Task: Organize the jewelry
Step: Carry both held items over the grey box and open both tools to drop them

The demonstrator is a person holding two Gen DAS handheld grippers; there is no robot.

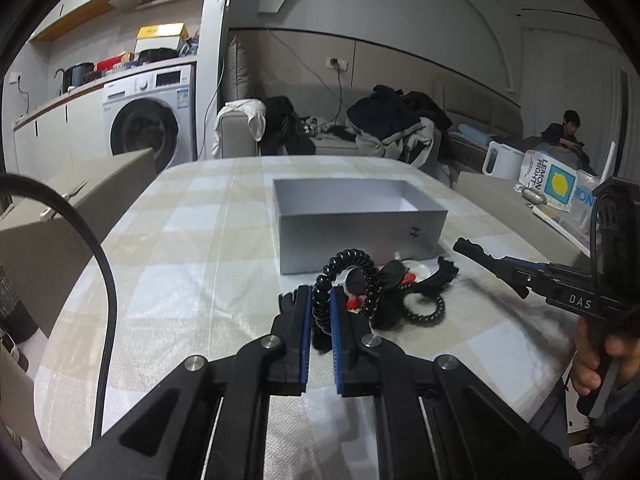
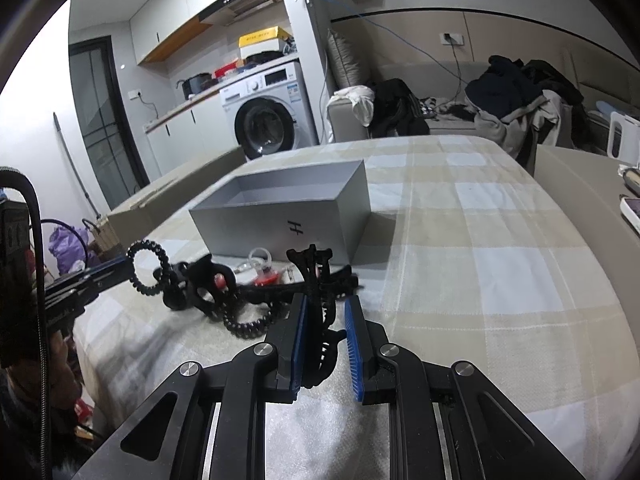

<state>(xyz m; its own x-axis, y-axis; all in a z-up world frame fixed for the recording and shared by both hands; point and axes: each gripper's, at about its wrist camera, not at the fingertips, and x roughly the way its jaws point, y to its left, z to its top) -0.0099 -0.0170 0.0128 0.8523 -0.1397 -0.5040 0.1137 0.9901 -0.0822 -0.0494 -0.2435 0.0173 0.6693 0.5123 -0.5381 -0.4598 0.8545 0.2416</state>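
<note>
At lower centre of the left wrist view, a black spiral hair tie is clamped between the blue pads of the left gripper. In the right wrist view, a black claw clip is gripped by the right gripper. More jewelry is heaped on the checked tablecloth, just before the open grey box at frame centre.
</note>
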